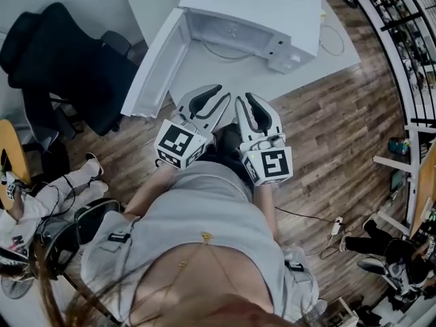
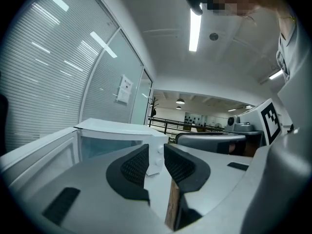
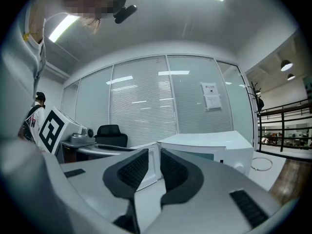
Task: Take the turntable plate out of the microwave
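Note:
A white microwave (image 1: 259, 12) stands on a white table (image 1: 211, 73), with its door (image 1: 155, 63) swung open to the left. Its cavity (image 1: 228, 31) faces me, and I cannot make out the turntable plate inside. Both grippers hover side by side just before the table's near edge, pointing at the oven. My left gripper (image 1: 219, 94) has its jaws a little apart with nothing between them. My right gripper (image 1: 246, 99) stands the same way, empty. In the left gripper view the gripper (image 2: 156, 162) aims at the microwave (image 2: 117, 135); in the right gripper view the gripper (image 3: 154, 168) faces the microwave (image 3: 209, 147).
A black office chair (image 1: 68, 60) stands left of the table by the open door. A cable loop (image 1: 334, 43) lies on the table's right side. Another person (image 1: 41, 203) sits at the lower left. A plug and cord (image 1: 334, 227) lie on the wooden floor at the right.

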The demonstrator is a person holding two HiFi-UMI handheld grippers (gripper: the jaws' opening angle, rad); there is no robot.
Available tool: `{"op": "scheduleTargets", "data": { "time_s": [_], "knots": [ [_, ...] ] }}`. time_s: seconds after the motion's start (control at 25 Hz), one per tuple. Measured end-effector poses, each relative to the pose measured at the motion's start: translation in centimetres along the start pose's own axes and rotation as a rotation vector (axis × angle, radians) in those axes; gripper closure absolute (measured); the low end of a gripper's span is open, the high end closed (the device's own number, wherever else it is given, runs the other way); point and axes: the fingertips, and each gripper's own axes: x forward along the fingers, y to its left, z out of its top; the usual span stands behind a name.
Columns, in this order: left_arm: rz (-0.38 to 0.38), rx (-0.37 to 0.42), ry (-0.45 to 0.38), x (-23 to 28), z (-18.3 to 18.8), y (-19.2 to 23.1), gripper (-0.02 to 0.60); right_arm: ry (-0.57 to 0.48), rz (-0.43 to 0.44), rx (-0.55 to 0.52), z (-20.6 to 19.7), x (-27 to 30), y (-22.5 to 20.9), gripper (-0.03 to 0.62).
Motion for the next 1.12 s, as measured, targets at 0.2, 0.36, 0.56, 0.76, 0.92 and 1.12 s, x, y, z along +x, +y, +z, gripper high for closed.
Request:
{"op": "scheduleTargets", "data": {
  "time_s": [0.2, 0.36, 0.56, 0.76, 0.92, 1.12],
  "knots": [
    [0.042, -0.006, -0.010, 2.7, 1.0, 1.1, 0.485, -0.009, 0.052, -0.006, 0.8, 2.1, -2.4, 0.511],
    [0.075, -0.012, -0.025, 5.2, 2.1, 2.0, 0.485, -0.015, 0.085, -0.010, 1.7, 3.5, -4.9, 0.511],
    [0.123, -0.035, -0.041, 7.8, 3.3, 2.9, 0.485, -0.019, 0.134, -0.021, 2.8, 5.1, -7.5, 0.511],
    [0.169, -0.035, -0.054, 9.3, 4.1, 3.9, 0.485, -0.024, 0.179, -0.030, 3.3, 6.4, -8.9, 0.511],
    [0.204, -0.032, -0.058, 10.3, 4.5, 4.6, 0.485, -0.019, 0.204, -0.028, 3.4, 7.3, -10.0, 0.511],
    [0.231, -0.033, -0.052, 11.2, 4.4, 5.6, 0.485, -0.006, 0.232, -0.028, 3.1, 8.5, -10.7, 0.511]
  ]
}}
